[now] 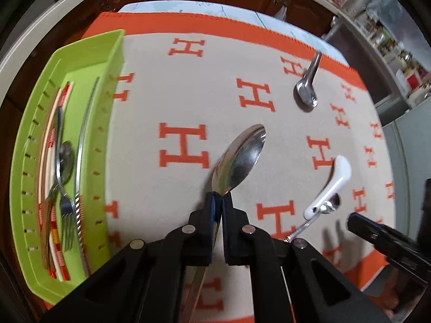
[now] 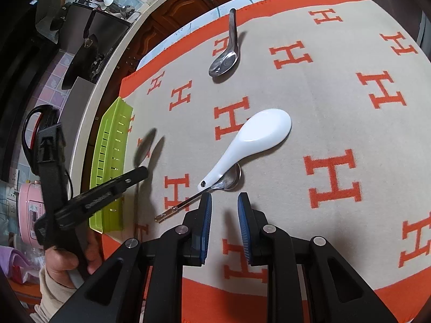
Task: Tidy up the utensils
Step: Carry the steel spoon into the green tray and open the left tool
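Pinched between the closed pads of the left gripper (image 1: 221, 197) is a large steel spoon (image 1: 238, 158), held at its neck: the bowl is sticking out beyond the fingertips over the cloth, while the handle is running back under the jaws toward the camera. Its jaws are standing shut on the metal with almost no gap. Seen from the right wrist, this gripper is pointing steeply down, carried by a hand (image 2: 68, 258) in a pale sleeve (image 2: 52, 290), and the spoon is showing as a blur in front of the green tray.

That green tray (image 1: 107, 140) is lying well to the left of the held spoon, holding a fork (image 1: 66, 210), a spoon, a long thin steel piece and striped chopsticks (image 1: 58, 253).

Over on the right, the right gripper (image 2: 225, 197) is hovering with its jaws partly apart and nothing between them. Just beyond its fingertips a white ceramic spoon (image 2: 256, 140) is resting its handle across a small metal spoon (image 2: 212, 188). Farther off, near the orange border of the H-patterned cloth (image 2: 323, 102), a steel soup spoon (image 2: 226, 53) is lying alone.
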A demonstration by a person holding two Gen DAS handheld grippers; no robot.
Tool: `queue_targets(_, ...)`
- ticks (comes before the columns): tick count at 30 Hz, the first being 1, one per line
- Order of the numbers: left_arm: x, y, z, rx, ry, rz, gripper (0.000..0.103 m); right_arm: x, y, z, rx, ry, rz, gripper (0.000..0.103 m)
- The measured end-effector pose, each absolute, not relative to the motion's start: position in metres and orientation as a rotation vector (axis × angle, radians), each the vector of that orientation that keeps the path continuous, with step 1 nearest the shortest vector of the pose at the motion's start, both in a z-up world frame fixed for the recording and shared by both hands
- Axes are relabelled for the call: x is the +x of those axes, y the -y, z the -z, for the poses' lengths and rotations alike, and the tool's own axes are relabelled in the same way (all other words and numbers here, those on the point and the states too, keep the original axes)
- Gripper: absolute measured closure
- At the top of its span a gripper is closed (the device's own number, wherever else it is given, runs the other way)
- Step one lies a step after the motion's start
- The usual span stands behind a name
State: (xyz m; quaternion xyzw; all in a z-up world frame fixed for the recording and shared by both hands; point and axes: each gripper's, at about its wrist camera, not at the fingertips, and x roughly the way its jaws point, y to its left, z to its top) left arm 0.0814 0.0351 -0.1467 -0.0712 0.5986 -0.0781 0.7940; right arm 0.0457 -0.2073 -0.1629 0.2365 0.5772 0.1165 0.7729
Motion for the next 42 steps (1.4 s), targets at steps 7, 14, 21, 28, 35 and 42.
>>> queue_targets(7, 0.064, -0.076, 0.100, -0.250, -1.239, 0.192, 0.103, 0.045, 0.198, 0.159, 0.497, -1.255, -0.253, 0.082)
queue_targets(14, 0.047, -0.125, 0.057, -0.325, -1.154, 0.152, 0.103, 0.047, 0.184, 0.155, 0.466, -1.262, -0.268, 0.082)
queue_targets(21, 0.027, -0.162, 0.016, -0.386, -1.075, 0.129, 0.102, 0.051, 0.174, 0.153, 0.445, -1.270, -0.277, 0.082)
queue_targets(28, 0.033, -0.185, 0.001, -0.338, -1.052, 0.041, 0.103, 0.055, 0.159, 0.152, 0.426, -1.281, -0.297, 0.082)
queue_targets(35, 0.090, -0.195, 0.063, -0.310, -1.173, -0.067, 0.101, 0.055, 0.157, 0.146, 0.399, -1.273, -0.281, 0.082)
queue_targets(42, 0.103, -0.179, 0.070, -0.238, -1.104, -0.129, 0.058, 0.058, 0.170, 0.135, 0.378, -1.242, -0.218, 0.082)
